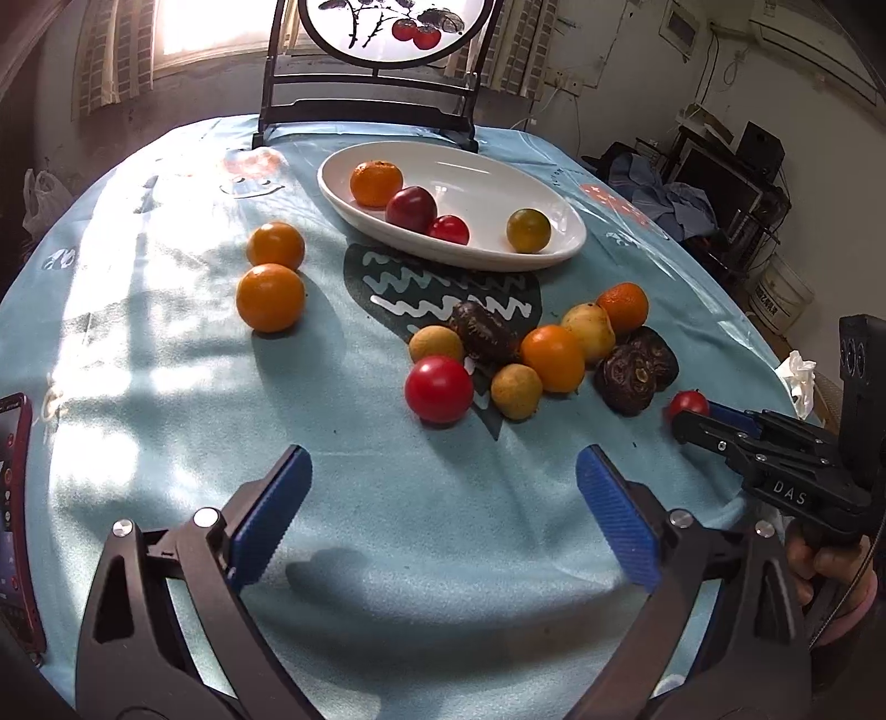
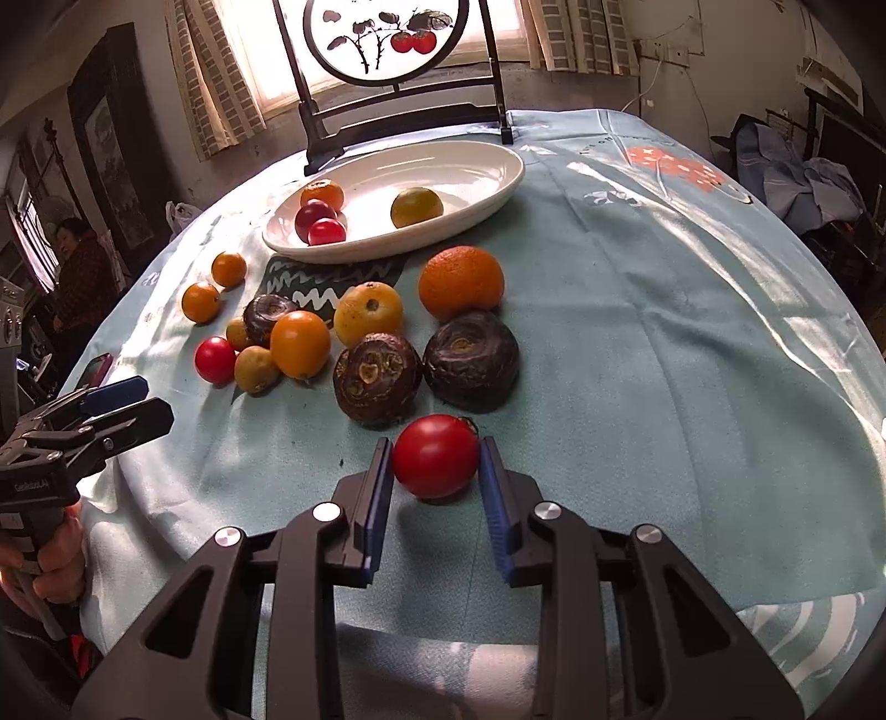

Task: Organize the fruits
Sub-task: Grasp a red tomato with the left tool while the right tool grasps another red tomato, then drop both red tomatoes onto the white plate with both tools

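Phone (image 1: 16,520) cut off at left edge of left wrist view. Red tomato (image 1: 688,403) at right half hidden behind the right gripper (image 1: 699,422). Round painted screen (image 2: 387,39) cropped at top edge. Tablecloth (image 2: 692,332) print lettering unreadable.

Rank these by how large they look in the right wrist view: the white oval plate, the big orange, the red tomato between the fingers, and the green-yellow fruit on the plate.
1. White oval plate
2. Big orange and red tomato: alike; the tomato sits nearer the camera, so unranked.
3. Green-yellow fruit
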`<state>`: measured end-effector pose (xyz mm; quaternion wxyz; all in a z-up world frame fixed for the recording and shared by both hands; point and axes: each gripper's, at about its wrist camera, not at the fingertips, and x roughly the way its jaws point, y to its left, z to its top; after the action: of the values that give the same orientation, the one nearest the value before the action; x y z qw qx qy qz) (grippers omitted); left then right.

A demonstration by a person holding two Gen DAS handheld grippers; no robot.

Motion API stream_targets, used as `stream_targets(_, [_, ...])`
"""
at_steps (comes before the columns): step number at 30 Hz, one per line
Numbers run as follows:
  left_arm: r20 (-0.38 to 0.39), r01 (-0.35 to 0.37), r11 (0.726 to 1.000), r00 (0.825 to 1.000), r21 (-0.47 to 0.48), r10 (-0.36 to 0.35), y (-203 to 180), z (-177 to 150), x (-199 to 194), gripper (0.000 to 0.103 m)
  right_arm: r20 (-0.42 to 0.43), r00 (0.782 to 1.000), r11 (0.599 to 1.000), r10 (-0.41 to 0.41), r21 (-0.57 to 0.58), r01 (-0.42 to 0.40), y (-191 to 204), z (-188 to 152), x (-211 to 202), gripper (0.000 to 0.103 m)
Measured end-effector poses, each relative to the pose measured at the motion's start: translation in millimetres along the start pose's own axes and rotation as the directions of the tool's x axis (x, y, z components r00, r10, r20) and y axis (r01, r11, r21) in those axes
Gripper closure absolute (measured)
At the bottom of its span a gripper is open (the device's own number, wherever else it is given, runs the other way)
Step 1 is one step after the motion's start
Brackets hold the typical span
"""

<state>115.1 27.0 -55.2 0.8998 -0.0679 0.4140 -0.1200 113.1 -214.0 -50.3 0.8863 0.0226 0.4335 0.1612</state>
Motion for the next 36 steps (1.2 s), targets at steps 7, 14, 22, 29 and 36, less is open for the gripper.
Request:
stream_targets(7, [-0.045,-0.004,1.0,0.999,0.025,0.005,5,15,20,0.047,0.002,1.0,1.0,0.002,0.008,-0.002,-1,0,-1,0.072])
stream_targets(14, [-0.066,-0.009,1.0,0.998,0.024,0.01,6,25,33,0.05,-0.005,1.0,1.0,0.015,0.018,-0.015,-3,1,0,0.072])
stream_targets(22, [-0.096,0.002,0.999,0.995,0.049,0.003,3,27,42,0.07,-0.003,1.0,1.0,0.018,0.025,-0.018,-4,1,-1,0.072])
stream_targets(29, [-0.075,-0.001,0.999,0.997,0.04,0.004,1,24,34,0.072,0.024,1.0,1.0,0.009,0.02,-0.009,-3,0,-4,0.072])
stream_targets(36, [0.012,0.028,1.0,1.0,-0.004,-0.028,10,51,2,0.072,0.071,0.994,0.995,0.081,0.047,-0.084,-5,21,-12,0.072])
